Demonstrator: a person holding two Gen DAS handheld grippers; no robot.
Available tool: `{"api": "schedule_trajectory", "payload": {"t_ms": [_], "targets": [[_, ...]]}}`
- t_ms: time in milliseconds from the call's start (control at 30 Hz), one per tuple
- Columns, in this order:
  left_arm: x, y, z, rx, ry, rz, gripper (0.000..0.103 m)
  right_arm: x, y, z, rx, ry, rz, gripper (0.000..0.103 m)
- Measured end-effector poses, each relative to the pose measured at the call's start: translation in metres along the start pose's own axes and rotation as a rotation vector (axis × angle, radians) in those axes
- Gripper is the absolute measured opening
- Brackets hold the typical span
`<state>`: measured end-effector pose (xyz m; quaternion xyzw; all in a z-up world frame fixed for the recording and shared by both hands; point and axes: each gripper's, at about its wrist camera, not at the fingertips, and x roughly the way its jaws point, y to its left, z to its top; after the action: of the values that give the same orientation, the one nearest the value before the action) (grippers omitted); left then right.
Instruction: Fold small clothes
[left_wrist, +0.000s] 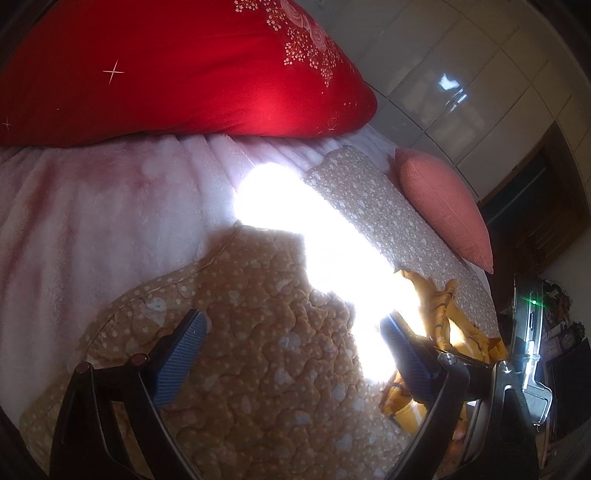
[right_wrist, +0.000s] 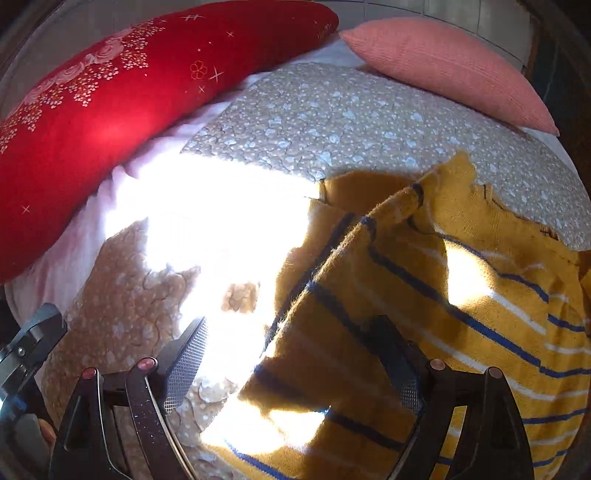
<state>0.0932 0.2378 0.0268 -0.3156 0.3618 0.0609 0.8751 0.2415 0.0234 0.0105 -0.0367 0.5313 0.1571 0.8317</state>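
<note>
A mustard-yellow knitted garment (right_wrist: 461, 295) with blue and white stripes lies crumpled on the quilted mat, one sleeve folded across it. My right gripper (right_wrist: 291, 347) hovers open over its left edge. The right finger is above the fabric and the left finger (right_wrist: 186, 363) is above the mat; the pads grip nothing. In the left wrist view my left gripper (left_wrist: 295, 339) stands open over bare mat, nothing between its blue pads. The garment (left_wrist: 447, 325) shows just beyond that gripper's right finger. A bright sun patch washes out part of both views.
A tan quilted mat (left_wrist: 266, 369) with white dots covers a pale pink fleece blanket (left_wrist: 92, 221). A red flowered pillow (left_wrist: 166, 74) lies at the back and a pink cushion (left_wrist: 443, 210) at the right. The right gripper's body (left_wrist: 528, 332) shows at the right edge; white cupboards stand behind.
</note>
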Motion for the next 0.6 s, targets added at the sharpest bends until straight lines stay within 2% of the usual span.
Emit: {"api": "schedule_trajectory", "payload": {"t_ms": [67, 133, 167, 200, 300, 400, 500, 600], "targets": [[0.001, -0.002, 0.000, 0.004, 0.006, 0.000, 0.094, 0.003, 0.004, 0.000, -0.030, -0.002, -0.047, 0.085], [0.002, -0.004, -0.002, 0.011, 0.010, -0.001, 0.094, 0.002, 0.007, 0.001, -0.065, -0.013, -0.136, 0.038], [0.002, -0.007, -0.003, 0.018, 0.011, -0.001, 0.094, -0.003, 0.001, 0.001, -0.053, -0.018, -0.105, 0.034], [0.002, -0.010, -0.004, 0.028, 0.011, 0.002, 0.094, -0.010, -0.007, 0.002, -0.033, -0.028, -0.081, 0.020], [0.001, -0.021, -0.010, 0.062, 0.006, 0.006, 0.094, -0.045, -0.042, 0.003, 0.039, -0.110, -0.050, 0.017], [0.000, -0.037, -0.020, 0.099, 0.017, -0.010, 0.094, -0.087, -0.097, -0.008, 0.143, -0.201, -0.034, 0.016], [0.000, -0.057, -0.034, 0.136, 0.032, -0.041, 0.094, -0.126, -0.169, -0.035, 0.273, -0.275, -0.028, 0.016], [0.001, -0.084, -0.052, 0.203, 0.050, -0.060, 0.094, -0.151, -0.242, -0.077, 0.414, -0.331, -0.024, 0.016]]}}
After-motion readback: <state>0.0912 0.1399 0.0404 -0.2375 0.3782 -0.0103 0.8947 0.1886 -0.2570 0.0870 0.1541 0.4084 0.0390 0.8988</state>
